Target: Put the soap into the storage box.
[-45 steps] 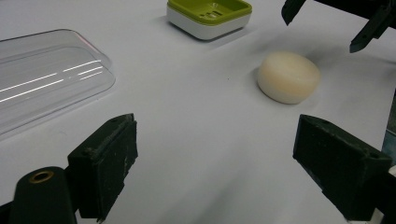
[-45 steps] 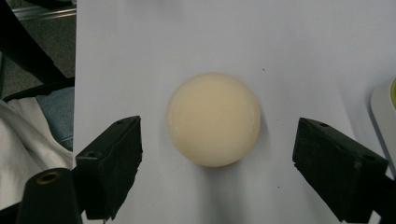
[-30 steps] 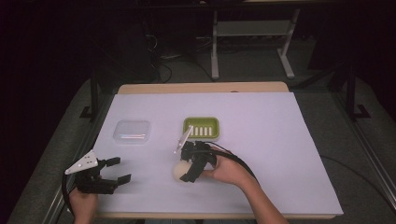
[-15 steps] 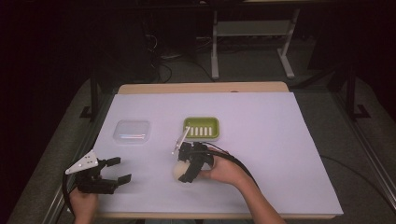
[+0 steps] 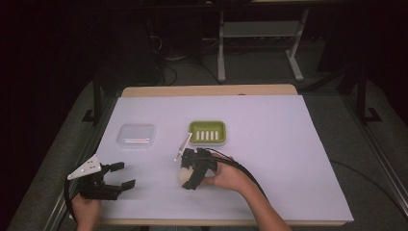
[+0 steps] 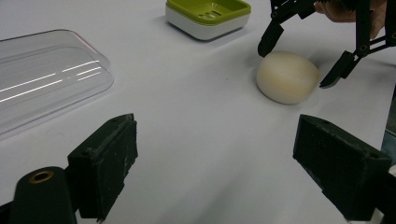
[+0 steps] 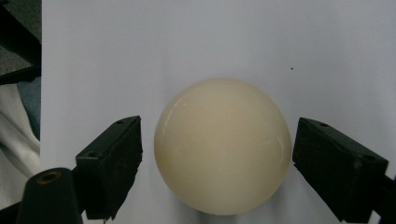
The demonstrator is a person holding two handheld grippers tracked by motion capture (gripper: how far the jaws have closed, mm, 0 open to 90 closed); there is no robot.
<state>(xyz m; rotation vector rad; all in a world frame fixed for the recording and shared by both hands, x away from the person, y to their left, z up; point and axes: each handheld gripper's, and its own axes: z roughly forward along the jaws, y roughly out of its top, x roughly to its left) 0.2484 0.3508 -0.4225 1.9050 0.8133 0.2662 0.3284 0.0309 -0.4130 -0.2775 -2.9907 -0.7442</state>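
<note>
- The right gripper point(image 5: 188, 174) stands open over a smooth, cream-coloured, egg-shaped bar of soap point(image 7: 223, 145). One black jaw sits on each side of the soap, with a narrow gap to either flank, so nothing is clamped yet.
- That straddle looks like the set-up for a pinch: the jaws line up across the soap's narrower width, where a close would catch it squarely.
- The soap lies on the white-covered table point(image 5: 288, 159), just in front of the green slotted soap dish with a white base point(image 5: 207, 132). It is near the dish and apart from it.
- Its form is a flattened oval. In the left gripper view the long axis runs roughly crosswise, level with the table; neither end points anywhere marked.
- The left gripper point(image 5: 120, 177) is also open and holds nothing. It waits near the table's front left corner, aimed towards the soap, likely to stay out of the way.
- A clear plastic lid point(image 5: 136, 135) lies flat to the dish's left, well apart from the soap.
</note>
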